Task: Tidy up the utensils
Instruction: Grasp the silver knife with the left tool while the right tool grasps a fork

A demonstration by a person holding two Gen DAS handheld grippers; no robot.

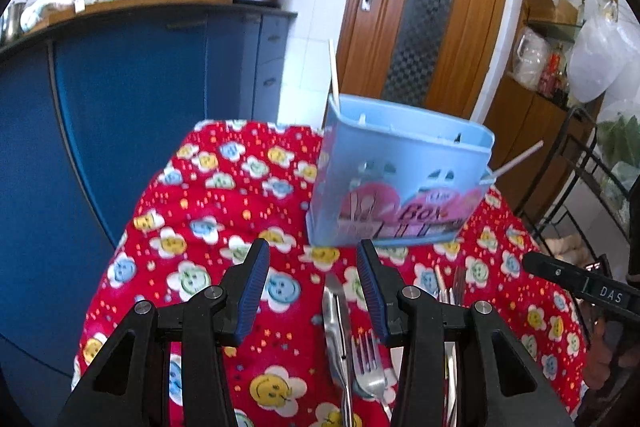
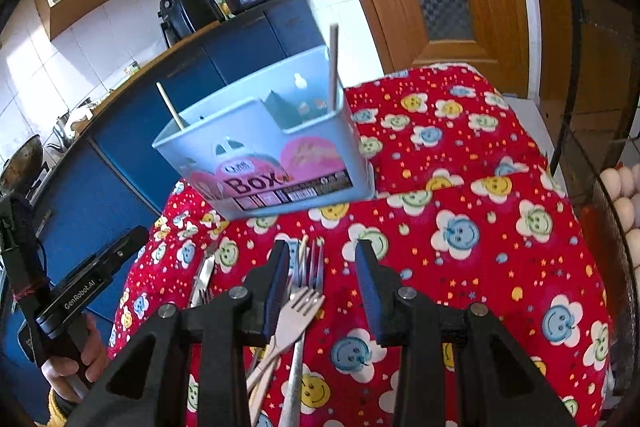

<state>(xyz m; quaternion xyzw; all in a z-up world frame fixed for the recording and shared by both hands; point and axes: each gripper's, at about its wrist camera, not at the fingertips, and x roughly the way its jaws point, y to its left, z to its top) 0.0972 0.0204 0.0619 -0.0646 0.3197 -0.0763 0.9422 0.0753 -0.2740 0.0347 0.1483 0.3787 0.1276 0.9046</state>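
Note:
A light blue utensil box (image 1: pixel 400 179) (image 2: pixel 272 147) stands on the red smiley-flower cloth (image 1: pixel 224 187) (image 2: pixel 460 187) with chopsticks (image 1: pixel 334 75) (image 2: pixel 334 67) sticking out of it. In the left wrist view, my left gripper (image 1: pixel 312 245) is open above the cloth just short of the box; a knife (image 1: pixel 334 319) and a metal fork (image 1: pixel 366 359) lie under its right finger. My right gripper (image 2: pixel 322 245) is open too, hovering over a metal fork (image 2: pixel 316 267) and a wooden fork (image 2: pixel 304 307) that lie flat beneath it. Nothing is gripped.
Blue cabinets (image 1: pixel 140 107) bound the table on the left, with a wooden door (image 1: pixel 424 7) behind. A metal rack (image 1: pixel 580 167) and eggs (image 2: pixel 624 195) stand to the right. The cloth drops off at the table's edges. A hand (image 2: pixel 68 359) holds the left gripper's body (image 2: pixel 100 267).

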